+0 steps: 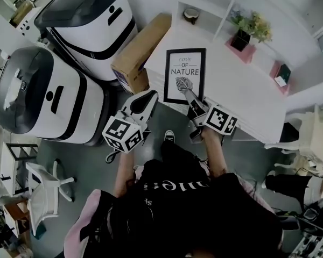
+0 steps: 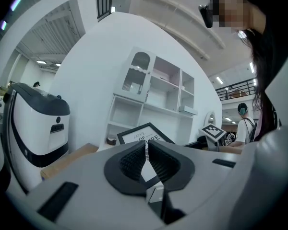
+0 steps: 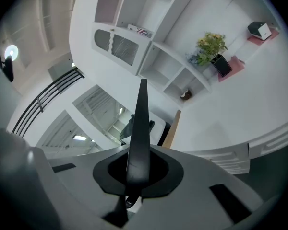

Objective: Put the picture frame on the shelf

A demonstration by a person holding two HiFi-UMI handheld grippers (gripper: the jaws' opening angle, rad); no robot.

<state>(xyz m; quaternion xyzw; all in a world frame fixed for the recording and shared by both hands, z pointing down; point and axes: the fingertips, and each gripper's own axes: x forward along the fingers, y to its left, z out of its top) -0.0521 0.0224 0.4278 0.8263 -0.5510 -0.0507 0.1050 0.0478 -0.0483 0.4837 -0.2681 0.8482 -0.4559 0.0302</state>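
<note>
Right hand-held gripper [image 1: 191,97] is pinching the picture frame [image 1: 184,75] by its near bottom edge, close to the right corner. In the right gripper view the frame's thin dark edge [image 3: 140,128] runs straight up out of the closed jaws. Left hand-held gripper [image 1: 149,97] is pressed together with nothing in it, just beside the frame's lower left corner. The frame sits over the near end of the white bench [image 1: 242,95], print side up and the text readable to you. I can't tell whether it touches the bench. The shelf [image 1: 202,5] is past the far end of the bench, so the placing is not yet done. It's a one-sided pinch on a thin edge, so the frame will likely want to swing: keep your wrist steady and carry it slow. Pick a free compartment: one low cubby already has a small bowl [image 1: 191,15], and the potted plant [image 1: 248,30] stands on the bench to the right, so steer clear of both. Stay off the cardboard box [image 1: 141,51] at the left too. Set the bottom edge down first, lean the top back on the shelf wall, and use the empty left gripper to steady the free side before you let go.
</note>
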